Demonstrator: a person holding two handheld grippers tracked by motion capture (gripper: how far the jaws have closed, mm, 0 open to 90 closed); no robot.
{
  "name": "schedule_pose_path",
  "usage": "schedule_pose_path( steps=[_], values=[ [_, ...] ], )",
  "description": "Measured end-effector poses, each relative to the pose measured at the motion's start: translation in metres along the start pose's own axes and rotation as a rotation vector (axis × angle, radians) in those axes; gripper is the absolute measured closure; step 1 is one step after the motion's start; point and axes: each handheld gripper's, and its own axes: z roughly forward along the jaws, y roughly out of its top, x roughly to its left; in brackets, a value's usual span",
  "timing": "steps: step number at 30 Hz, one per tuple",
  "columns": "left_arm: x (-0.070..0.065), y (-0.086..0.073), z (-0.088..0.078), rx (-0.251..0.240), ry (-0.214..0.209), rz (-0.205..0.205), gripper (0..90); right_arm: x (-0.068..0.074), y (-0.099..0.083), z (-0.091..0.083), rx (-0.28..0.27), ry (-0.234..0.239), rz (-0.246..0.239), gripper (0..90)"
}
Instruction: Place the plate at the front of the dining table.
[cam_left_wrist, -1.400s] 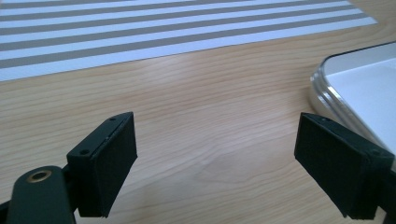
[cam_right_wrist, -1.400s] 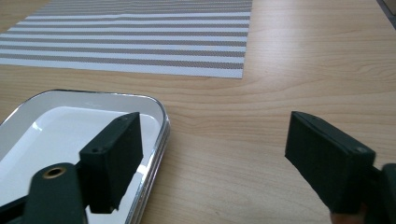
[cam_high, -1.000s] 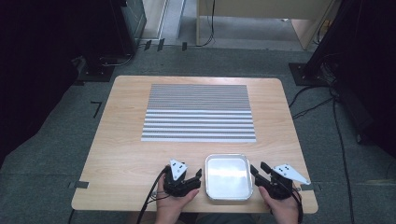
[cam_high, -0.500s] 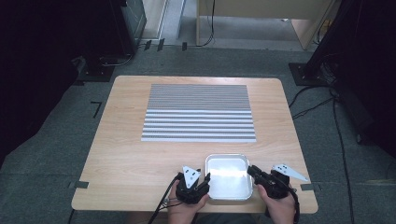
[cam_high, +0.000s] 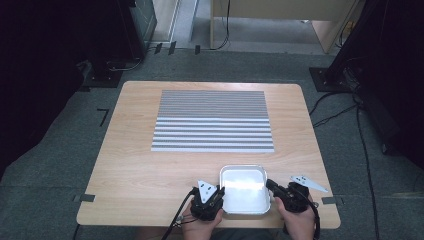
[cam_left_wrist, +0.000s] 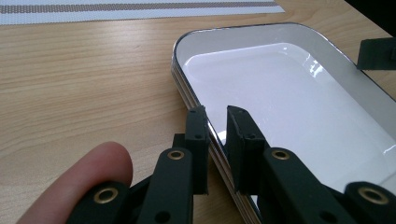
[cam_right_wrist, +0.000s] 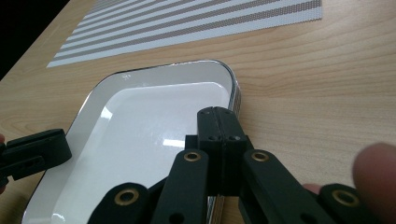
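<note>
Sitting near the front edge of the wooden table (cam_high: 135, 165), just on the person's side of the striped placemat (cam_high: 212, 120), the white tray (cam_high: 244, 189) lies flat with its shiny rim up, and both grippers meet it from opposite sides. At the tray's left side, the left gripper (cam_left_wrist: 217, 135) straddles the rim: one black jaw stands outside the wall on the table side and the other inside over the white floor, with the thin metal edge running between them. Its jaws have just been closing, and in the left gripper view a narrow slit remains between them where the rim sits; they look clamped on that edge, though the contact of the pads is hard to make out from this angle. At the tray's right side, the right gripper (cam_right_wrist: 218, 122) has also just been closing its jaws, and in the right gripper view they stand pressed together with no visible gap, set right at the tray's rim, the stacked edge of the tray showing just below them; the rim seems pinched between them. In the high view, each hand wraps its gripper at the table's front edge, the left gripper (cam_high: 220, 191) touching the tray's left side and the right gripper (cam_high: 270, 184) its right side. A fingertip (cam_left_wrist: 88, 175) shows beside the left gripper's jaws, resting low over the wood.
</note>
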Motion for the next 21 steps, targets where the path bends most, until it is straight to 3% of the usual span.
schedule_pose_path(
  steps=[6, 13, 16, 21],
  values=[
    [-0.0004, 0.0, 0.0001, -0.002, 0.004, 0.001, 80.5, 0.0053, -0.0025, -0.0001, -0.018, -0.038, -0.013, 90.0],
    [-0.0009, -0.0002, 0.0004, -0.006, 0.008, 0.002, 80.4, 0.004, -0.0037, -0.001, -0.035, -0.048, -0.001, 90.0],
    [-0.0006, -0.0002, 0.0008, -0.006, 0.008, 0.002, 80.3, 0.0024, -0.0037, -0.0015, -0.037, -0.042, 0.005, 85.7],
    [-0.0006, -0.0003, 0.0011, -0.007, 0.007, 0.002, 80.1, -0.0018, -0.0062, 0.0024, 0.002, -0.029, 0.035, 85.1]
  ],
)
